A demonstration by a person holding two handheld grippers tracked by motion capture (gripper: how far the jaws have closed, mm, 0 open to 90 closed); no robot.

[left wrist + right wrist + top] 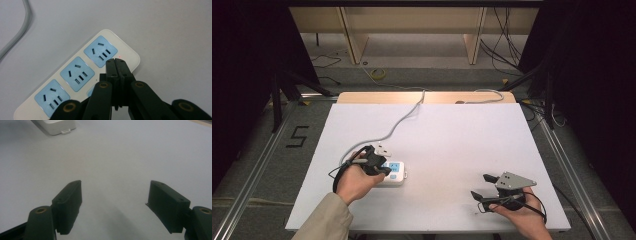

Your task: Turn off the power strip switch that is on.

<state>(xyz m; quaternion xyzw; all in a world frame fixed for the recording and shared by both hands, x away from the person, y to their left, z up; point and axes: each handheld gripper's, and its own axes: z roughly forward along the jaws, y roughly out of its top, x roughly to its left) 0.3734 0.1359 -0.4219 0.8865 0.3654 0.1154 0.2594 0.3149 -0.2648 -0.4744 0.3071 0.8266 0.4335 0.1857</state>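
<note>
Three blue sockets [77,73], one power strip [125,47]

White power strip [393,173] w/ blue sockets, flat on table's left-front area, grey cord [404,117] toward far edge
</note>
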